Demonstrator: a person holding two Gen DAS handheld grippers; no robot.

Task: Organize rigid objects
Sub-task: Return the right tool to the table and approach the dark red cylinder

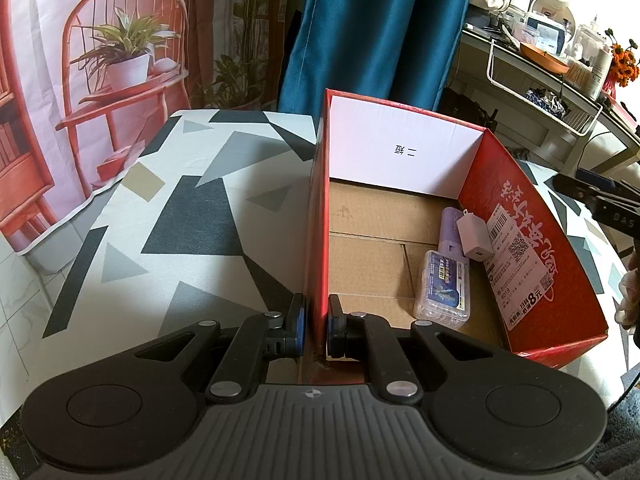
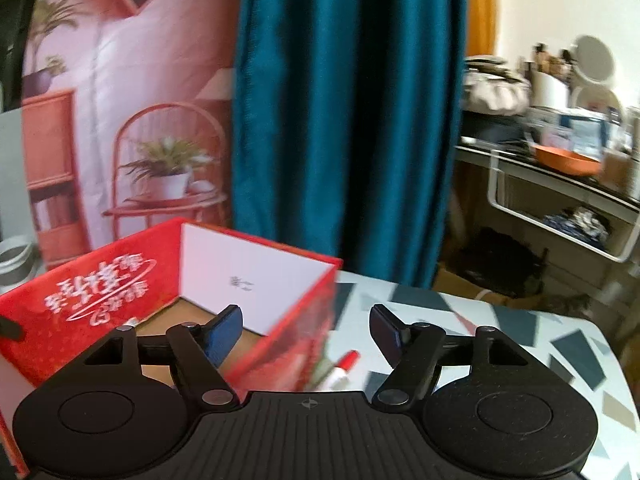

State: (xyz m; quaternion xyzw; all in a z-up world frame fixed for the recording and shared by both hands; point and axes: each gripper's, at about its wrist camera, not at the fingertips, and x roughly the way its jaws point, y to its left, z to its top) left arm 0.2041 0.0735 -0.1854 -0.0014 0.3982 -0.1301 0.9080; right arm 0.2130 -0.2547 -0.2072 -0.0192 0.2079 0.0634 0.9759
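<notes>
An open red cardboard box (image 1: 532,184) stands on the patterned table. My left gripper (image 1: 316,310) is shut on the box's near left wall, one pad outside and one inside. Along the right inner wall lie a clear plastic case (image 1: 442,292), a purple stick-shaped item (image 1: 451,226) and a white charger (image 1: 475,238). In the blurred right wrist view my right gripper (image 2: 306,326) is open and holds nothing. It hovers over the right wall of the red box (image 2: 100,288). A red-capped marker (image 2: 344,366) lies on the table just outside that wall, below the gripper.
The table carries a grey, black and white geometric cloth (image 1: 180,220). A blue curtain (image 2: 348,120) and a printed backdrop (image 1: 100,60) hang behind it. A cluttered shelf with a white wire basket (image 1: 552,92) stands at the right.
</notes>
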